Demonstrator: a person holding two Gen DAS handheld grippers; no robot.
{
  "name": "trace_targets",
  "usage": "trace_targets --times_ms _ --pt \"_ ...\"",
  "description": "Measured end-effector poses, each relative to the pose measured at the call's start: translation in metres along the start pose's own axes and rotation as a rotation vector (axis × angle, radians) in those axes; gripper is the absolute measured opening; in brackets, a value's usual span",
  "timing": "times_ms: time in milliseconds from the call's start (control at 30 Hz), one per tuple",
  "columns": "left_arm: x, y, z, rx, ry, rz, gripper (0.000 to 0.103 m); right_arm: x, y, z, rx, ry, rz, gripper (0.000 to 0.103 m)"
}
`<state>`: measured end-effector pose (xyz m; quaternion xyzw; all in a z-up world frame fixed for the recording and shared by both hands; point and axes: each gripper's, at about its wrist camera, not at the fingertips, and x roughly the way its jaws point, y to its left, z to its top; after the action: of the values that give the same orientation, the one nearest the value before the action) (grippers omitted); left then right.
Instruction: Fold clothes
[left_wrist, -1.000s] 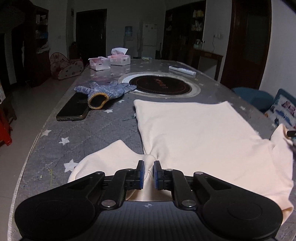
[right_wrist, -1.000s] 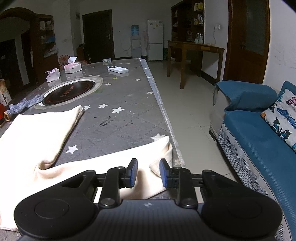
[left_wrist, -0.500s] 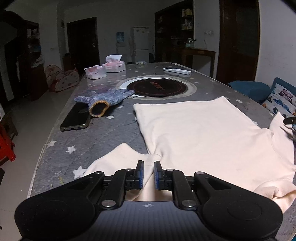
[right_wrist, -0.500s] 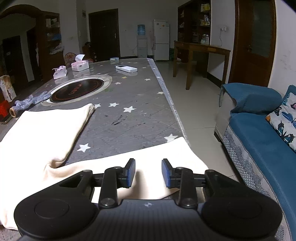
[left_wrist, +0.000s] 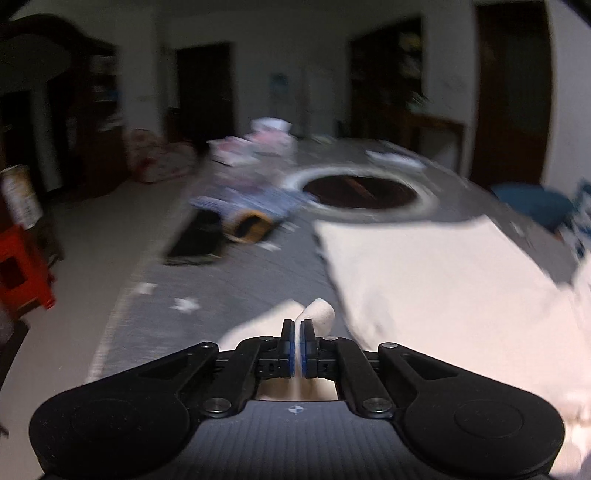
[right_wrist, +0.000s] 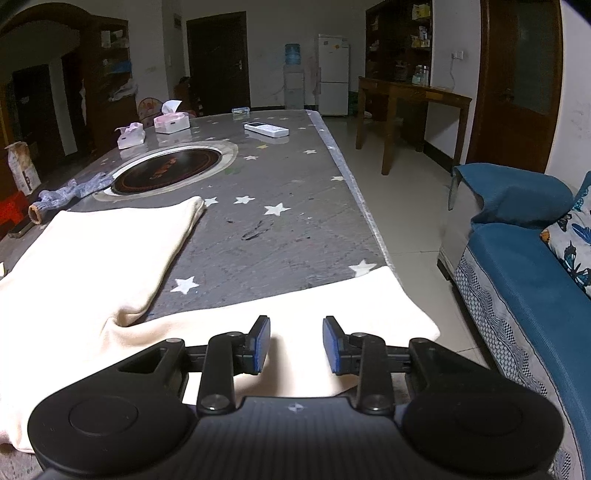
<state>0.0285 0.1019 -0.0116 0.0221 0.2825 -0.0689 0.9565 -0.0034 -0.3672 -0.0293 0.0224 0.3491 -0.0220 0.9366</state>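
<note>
A cream garment (left_wrist: 424, 280) lies spread on the grey star-patterned table (right_wrist: 295, 206). In the blurred left wrist view, my left gripper (left_wrist: 297, 332) is shut on a bunched fold of its left sleeve (left_wrist: 319, 314), which pokes up just past the fingertips. In the right wrist view the garment's body (right_wrist: 92, 251) lies at the left. Its right sleeve (right_wrist: 332, 302) stretches flat to the table's right edge. My right gripper (right_wrist: 295, 343) hovers open over that sleeve, with the pads apart and not pressing on it.
A grey knit glove (left_wrist: 251, 206) and a dark phone (left_wrist: 199, 240) lie left of the garment. Beyond are a round black hotplate (right_wrist: 166, 170), tissue boxes (right_wrist: 171, 122) and a white remote (right_wrist: 266, 129). A blue sofa (right_wrist: 517, 277) stands right of the table.
The left jaws have closed fully on the sleeve fold, and that gripper has moved, blurring its view. The right jaws widened a little, and the right sleeve end now lies flat instead of bunched.
</note>
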Motion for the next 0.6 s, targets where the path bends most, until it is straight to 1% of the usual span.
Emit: trace_targets --times_ms 133,267,433,533,600 --pt "-0.018 0.036 0.002 -0.107 -0.035 0.097 0.003 -0.001 0.000 0.001 -0.001 -0.003 0.002 0.031" --pt "-0.035 0.069 -0.008 -0.175 -0.046 0.195 0.003 -0.002 0.001 0.000 -0.005 -0.004 0.005 0.031" --pt "-0.038 0.097 -0.027 -0.201 0.002 0.287 0.003 -0.001 0.004 -0.002 -0.015 0.008 0.012 0.031" --pt "-0.032 0.099 -0.035 -0.184 0.042 0.325 0.004 -0.002 0.008 -0.002 -0.031 0.013 0.024 0.033" --pt "-0.028 0.098 -0.037 -0.171 0.063 0.352 0.007 -0.003 0.012 -0.002 -0.045 0.013 0.030 0.036"
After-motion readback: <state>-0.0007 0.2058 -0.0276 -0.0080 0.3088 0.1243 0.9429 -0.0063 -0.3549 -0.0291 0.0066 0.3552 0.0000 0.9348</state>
